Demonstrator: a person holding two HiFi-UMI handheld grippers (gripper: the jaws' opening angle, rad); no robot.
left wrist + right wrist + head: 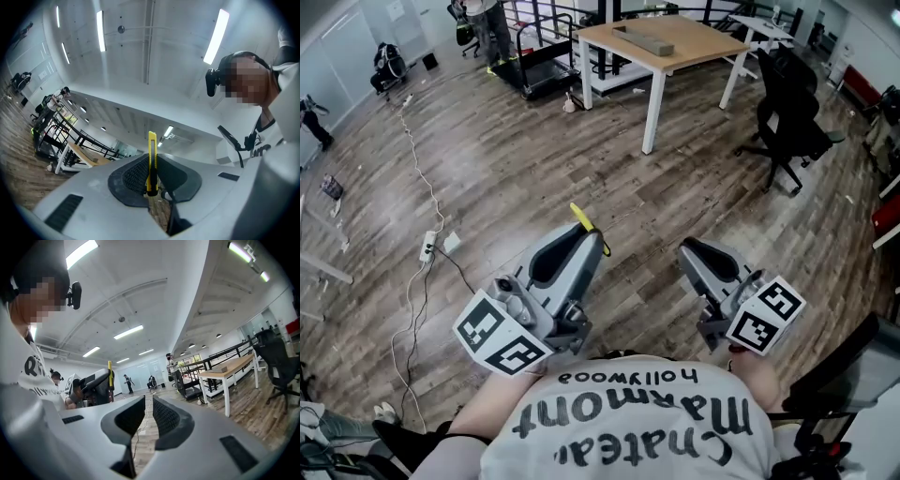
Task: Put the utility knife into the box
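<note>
A yellow utility knife (582, 218) sticks up and forward out of my left gripper (598, 242), which is shut on it. In the left gripper view the knife (152, 143) stands upright, pinched between the dark pads of the left gripper (151, 165). My right gripper (687, 249) is held beside it at chest height; its jaws stand almost together with only a thin slit and nothing between them (147, 403). From the right gripper view the knife (110, 372) shows at the left. A flat brown box-like object (643, 37) lies on the far wooden table (703, 45).
Both grippers hang over wood-plank floor. A black office chair (789, 120) stands at the right, a treadmill (532, 64) beyond the table's left end. A white cable and power strip (428, 246) run along the floor at the left. People stand far off in the room.
</note>
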